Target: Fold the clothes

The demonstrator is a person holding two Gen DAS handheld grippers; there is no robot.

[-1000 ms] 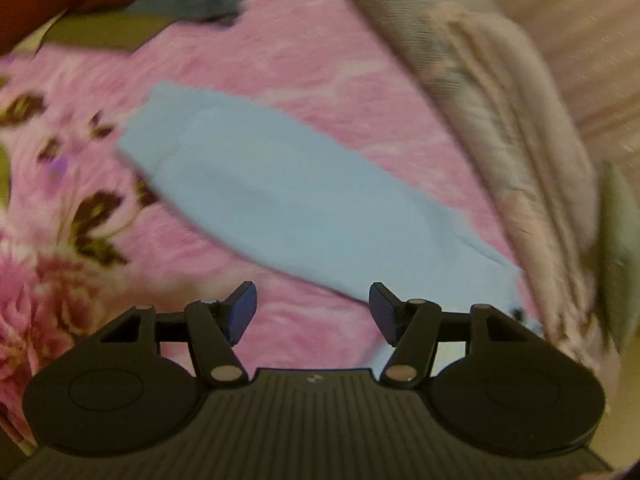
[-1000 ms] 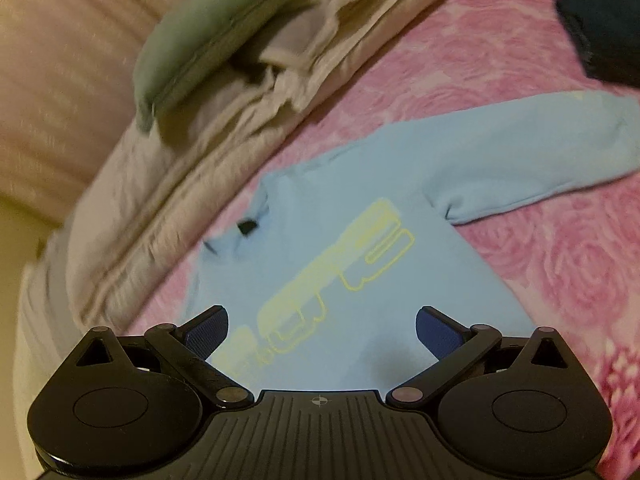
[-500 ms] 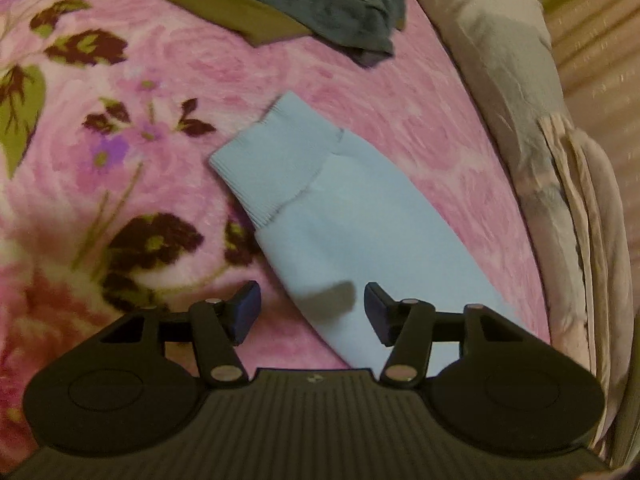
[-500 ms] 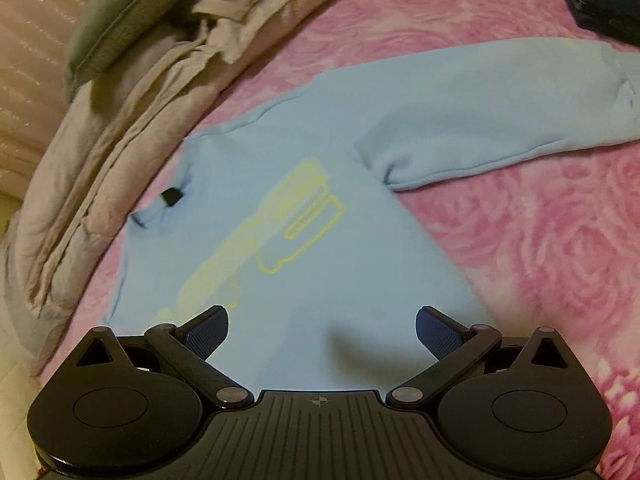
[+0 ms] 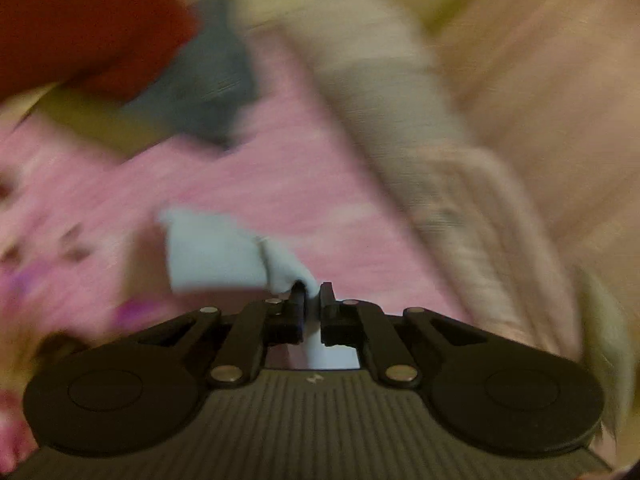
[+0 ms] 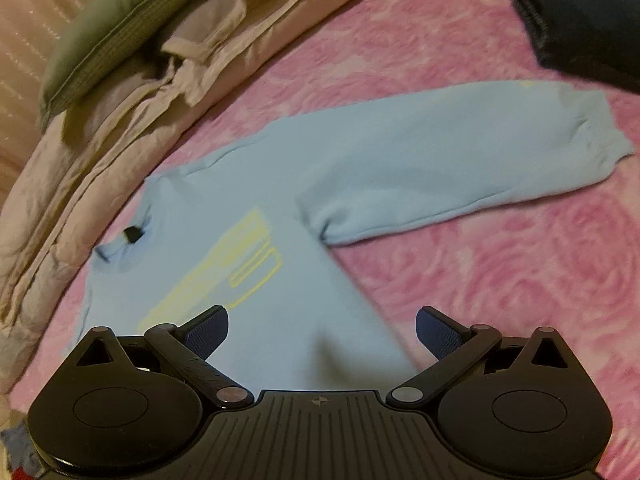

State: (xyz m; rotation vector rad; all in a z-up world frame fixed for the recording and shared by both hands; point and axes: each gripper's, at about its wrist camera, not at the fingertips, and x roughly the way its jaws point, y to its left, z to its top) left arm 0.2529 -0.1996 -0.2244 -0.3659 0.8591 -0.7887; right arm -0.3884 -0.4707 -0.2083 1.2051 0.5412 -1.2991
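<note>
The whole left wrist view is smeared by motion blur: the red garment (image 5: 80, 28) and grey-blue garment (image 5: 212, 80) are shapeless patches, cut by the top edge. The light-blue sleeve (image 5: 216, 252) disappears between the closed jaws. In the right wrist view, the sweatshirt (image 6: 280, 248) hem is hidden behind the gripper body, and a dark garment (image 6: 580, 16) is cropped at the corner

One light blue sweatshirt (image 6: 320, 208) lies on one pink blanket (image 6: 500, 280). One green cushion (image 6: 120, 28) and one dark garment (image 6: 580, 16) sit nearby.
</note>
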